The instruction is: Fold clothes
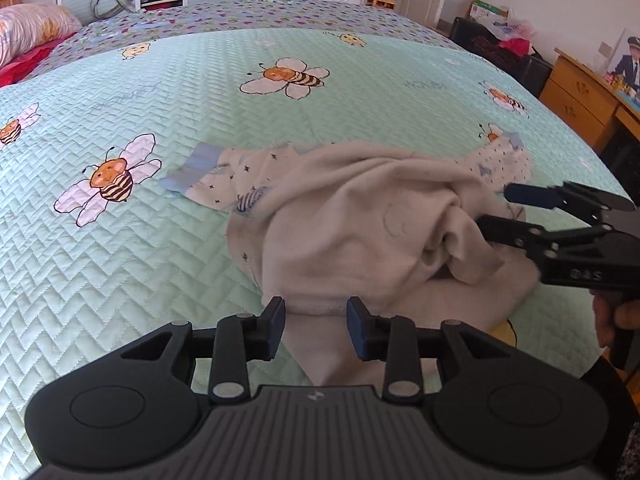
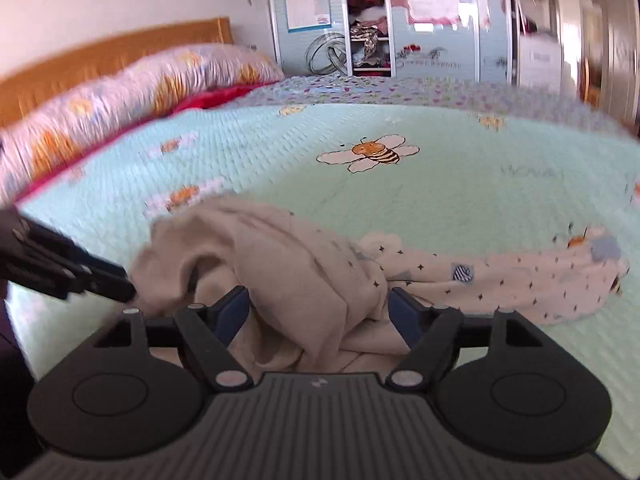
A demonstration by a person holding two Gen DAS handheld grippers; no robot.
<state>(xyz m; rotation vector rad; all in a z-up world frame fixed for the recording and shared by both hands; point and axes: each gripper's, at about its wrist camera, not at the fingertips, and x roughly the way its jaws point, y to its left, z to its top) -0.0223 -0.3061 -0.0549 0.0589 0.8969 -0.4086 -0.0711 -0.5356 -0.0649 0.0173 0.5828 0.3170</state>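
A cream garment [image 1: 360,220] with a star-printed lining and blue cuffs lies crumpled on the mint green bee quilt [image 1: 120,280]. In the left wrist view my left gripper [image 1: 318,326] stands at the garment's near hem. Its jaws are apart, the hem lies between them, and the pads do not press on it. My right gripper [image 1: 500,212] comes in from the right, open, its lower finger against a bunched fold. In the right wrist view the right gripper [image 2: 320,312] is wide open over the crumpled garment [image 2: 280,248]. The left gripper [image 2: 116,280] touches the garment's left edge there.
A star-printed sleeve [image 2: 520,276] stretches right across the quilt. A floral pillow [image 2: 140,84] and a wooden headboard [image 2: 100,52] lie at the bed's far left. A wooden desk [image 1: 580,96] stands beyond the bed's right edge. A person's hand [image 1: 616,320] holds the right gripper.
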